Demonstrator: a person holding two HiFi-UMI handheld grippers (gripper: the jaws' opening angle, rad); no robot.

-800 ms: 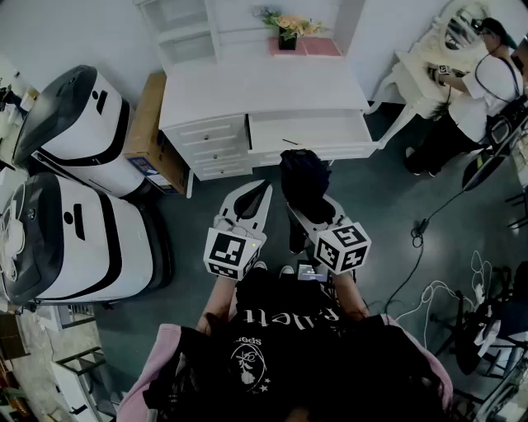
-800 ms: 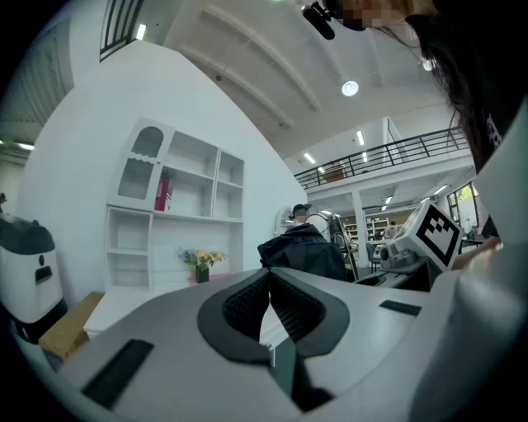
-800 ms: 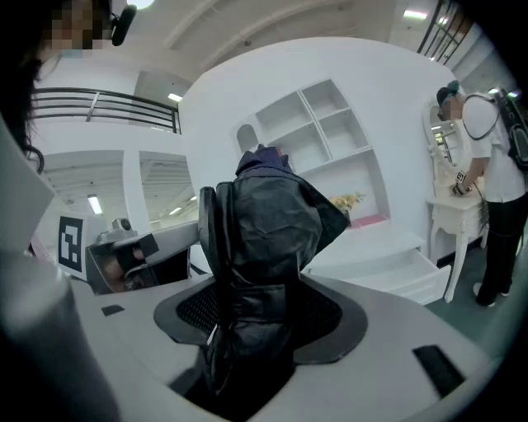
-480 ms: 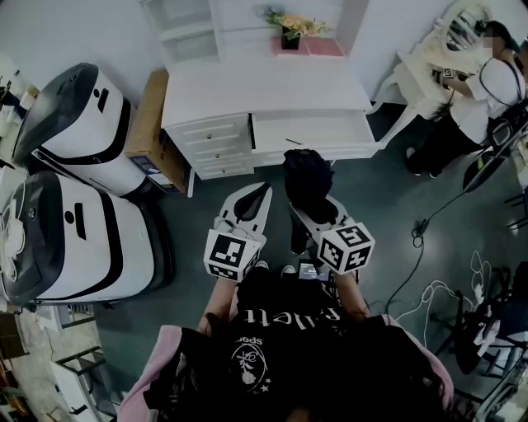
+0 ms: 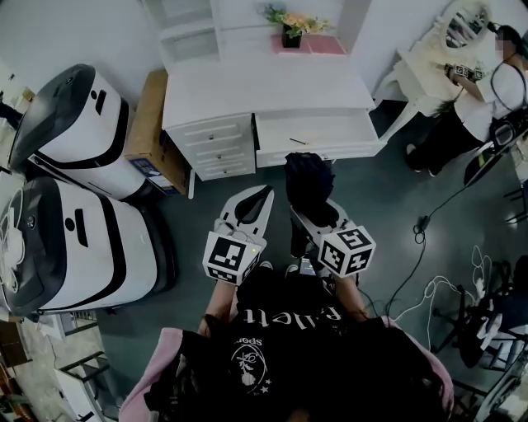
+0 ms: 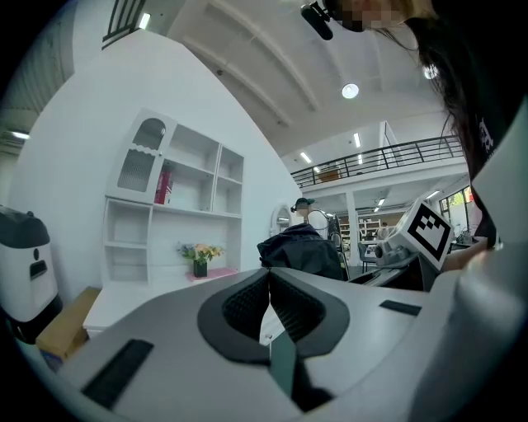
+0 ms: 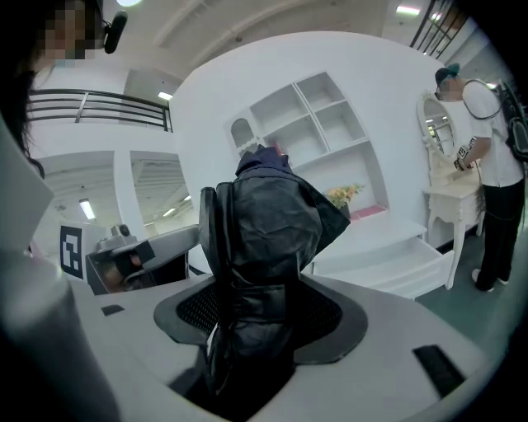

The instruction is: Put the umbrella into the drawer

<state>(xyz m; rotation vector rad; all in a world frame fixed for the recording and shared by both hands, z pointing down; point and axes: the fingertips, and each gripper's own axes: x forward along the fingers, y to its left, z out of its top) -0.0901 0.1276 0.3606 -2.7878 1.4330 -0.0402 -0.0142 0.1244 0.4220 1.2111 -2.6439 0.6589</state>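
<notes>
Slightly closer now: the umbrella [image 5: 308, 178] has crept toward the open drawer [image 5: 318, 132]. The right gripper [image 5: 316, 216] clamps it, aimed for the drop; the left gripper [image 6: 269, 284] is pinched shut, empty.

Two big white-and-grey machines fill the left of the frame, one [image 5: 70, 124] in the upper left and another [image 5: 70, 247] below it. A cardboard box [image 5: 148, 124] stands just right of the upper one. At the top middle, a pot of flowers [image 5: 290, 25] sits beside a pink mat [image 5: 318, 45], with white shelves [image 5: 186, 29] to their left. In the upper right a person [image 5: 474, 99] stands at a white dressing table [image 5: 425, 74] with a mirror [image 5: 462, 29]. Cables [image 5: 487, 280] trail over the dark floor [image 5: 396, 198] at the right.
</notes>
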